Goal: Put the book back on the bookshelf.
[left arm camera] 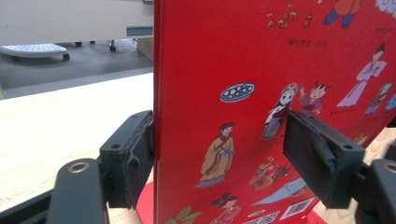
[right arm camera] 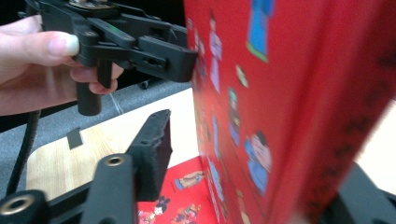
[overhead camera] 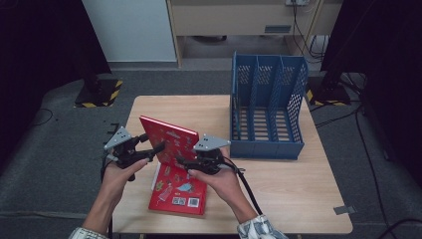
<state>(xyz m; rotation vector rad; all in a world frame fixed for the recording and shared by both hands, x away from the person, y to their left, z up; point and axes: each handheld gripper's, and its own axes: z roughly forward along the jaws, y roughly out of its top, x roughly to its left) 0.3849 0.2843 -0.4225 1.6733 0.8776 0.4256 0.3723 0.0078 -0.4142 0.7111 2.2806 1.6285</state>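
Light wooden table [overhead camera: 278, 194], on grey carpeted floor [overhead camera: 54, 149]; dark curtains at both sides of room, pale cabinet and cables along far wall. Yellow-black striped stand bases [overhead camera: 97, 93] on floor off both far corners. Small grey tape piece [overhead camera: 345, 209] near right front corner.

Blue mesh file rack [overhead camera: 267, 107] stood at far right of table, three slots, open side toward front edge.

Two red picture books near left front: one lying flat [overhead camera: 179, 191] by front edge, the other [overhead camera: 169, 140] held upright on its edge, just above the flat one.

Left gripper [overhead camera: 153, 148] [left arm camera: 219, 158]: jaws straddled upright book's edge, near-side pad against cover, other pad apart from it; not clenched. Right gripper [overhead camera: 182, 161] [right arm camera: 261, 186]: jaws spread either side of same book, left pad clear of cover; far jaw blurred, contact could not be told.
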